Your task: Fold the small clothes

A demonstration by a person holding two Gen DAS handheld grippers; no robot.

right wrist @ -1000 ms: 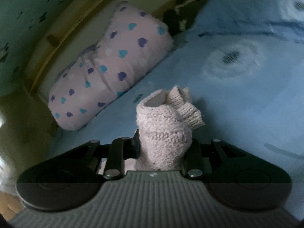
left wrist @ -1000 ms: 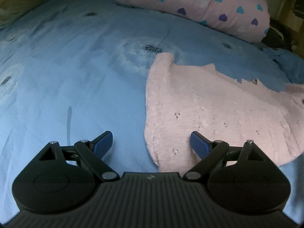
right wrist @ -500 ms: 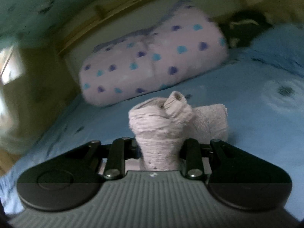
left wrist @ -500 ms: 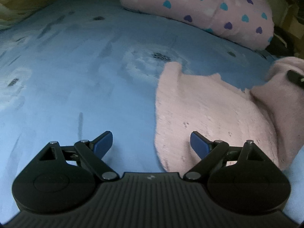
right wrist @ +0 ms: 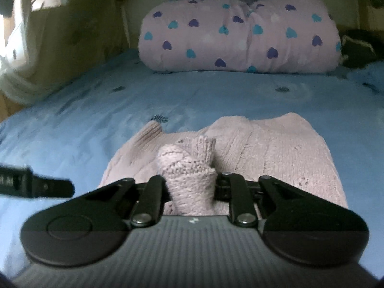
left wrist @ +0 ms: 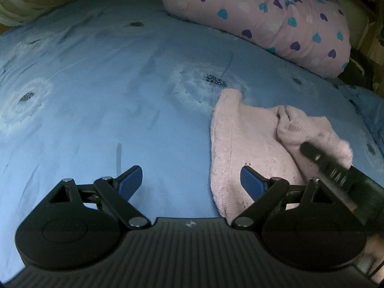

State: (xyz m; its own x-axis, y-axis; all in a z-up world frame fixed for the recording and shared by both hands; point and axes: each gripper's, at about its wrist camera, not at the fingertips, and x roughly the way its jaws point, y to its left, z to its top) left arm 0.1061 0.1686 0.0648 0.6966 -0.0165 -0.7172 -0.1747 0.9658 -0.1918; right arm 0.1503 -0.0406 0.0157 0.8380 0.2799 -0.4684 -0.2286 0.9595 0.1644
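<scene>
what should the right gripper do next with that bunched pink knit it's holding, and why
Probably lay the pinched fold down and let go. The right gripper, whose jaws have just been closing, is shut on a bunched edge of the pink knit garment, already carried over the part lying flat on the blue sheet. The left gripper is open and empty beside it.

Dim, bluish light; daylight glows far left beyond my right jaws; fisheye bends edges; right view blurred.
</scene>
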